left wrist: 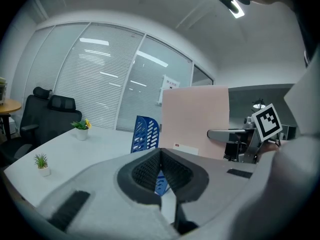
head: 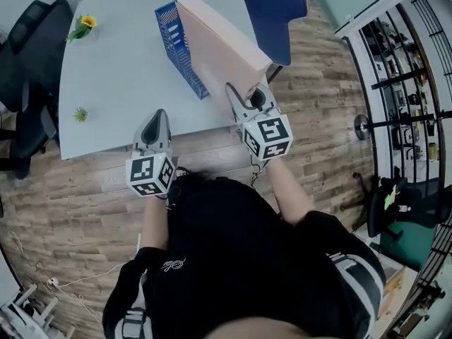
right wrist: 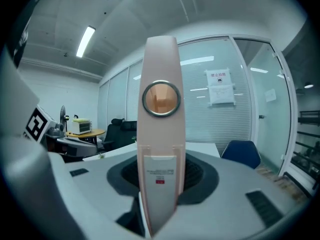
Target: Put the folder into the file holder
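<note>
1. The right gripper (head: 247,101) holds the pink folder (head: 219,44) by its spine. Its jaws stand part way apart, pressed on both sides of the spine (right wrist: 160,134), and the rest of the folder reaches far out over the table (head: 113,69). With so much of the folder beyond the grip, I judge that it may turn in the pads if its far end knocks against something.

2. The folder hangs in the air just beside the blue file holder (head: 180,44), on its right side, and is not inside it yet. The holder looks light and nothing steadies it. If the folder's lower edge meets the holder's wall instead of the opening, the holder may slide or fall over.

3. The left gripper (head: 154,129) is closed and holds nothing. It hovers near the front edge of the table, apart from the holder, so it gives no support for now. It could hold the holder in place, but for this it must first open.

4. The holder's opening looks narrow against the thickness of the folder, so the folder probably must go in straight. A tilt could make it catch on the rim.

5. There is much open room on the table to the left of the holder. Only a plant with a yellow flower (head: 85,23) and a small green plant (head: 80,114) stand there, well apart from the holder.

6. On the right, the table's edge is near the folder, and a blue chair (head: 277,9) stands beyond it. A wide swing to that side could strike the chair.
</note>
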{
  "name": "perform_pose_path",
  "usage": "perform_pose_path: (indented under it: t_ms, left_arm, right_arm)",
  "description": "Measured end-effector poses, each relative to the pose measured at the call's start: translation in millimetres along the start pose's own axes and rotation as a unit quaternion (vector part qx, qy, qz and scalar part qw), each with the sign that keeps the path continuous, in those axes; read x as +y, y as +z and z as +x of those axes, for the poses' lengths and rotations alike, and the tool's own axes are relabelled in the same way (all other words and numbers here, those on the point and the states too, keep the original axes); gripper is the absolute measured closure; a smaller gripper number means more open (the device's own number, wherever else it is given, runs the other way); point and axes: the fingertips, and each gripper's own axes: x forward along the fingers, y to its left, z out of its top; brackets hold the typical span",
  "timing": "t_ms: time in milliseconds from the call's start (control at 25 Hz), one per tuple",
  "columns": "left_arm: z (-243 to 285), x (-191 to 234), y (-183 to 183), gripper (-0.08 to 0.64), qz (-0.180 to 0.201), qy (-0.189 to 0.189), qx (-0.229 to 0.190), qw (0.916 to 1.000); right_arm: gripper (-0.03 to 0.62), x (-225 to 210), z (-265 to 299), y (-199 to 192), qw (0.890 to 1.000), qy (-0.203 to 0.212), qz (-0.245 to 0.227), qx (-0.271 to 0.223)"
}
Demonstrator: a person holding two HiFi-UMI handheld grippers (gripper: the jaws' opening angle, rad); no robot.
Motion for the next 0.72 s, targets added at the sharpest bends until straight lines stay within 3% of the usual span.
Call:
perform_pose_path:
  t_ms: [480,720]
  left_arm:
    - [6,34,-4,0.558,0.001,-0.048,0.030,0.9984]
    - [8,46,-12,0.558,-0.013,-0.039,0.039,0.9984]
  right_arm:
    - [0.435,8,46,1,0.999,-0.024,-0.011,0.020]
    - [0.428,4,62,6,1.000,-0.018,-0.014,0.022]
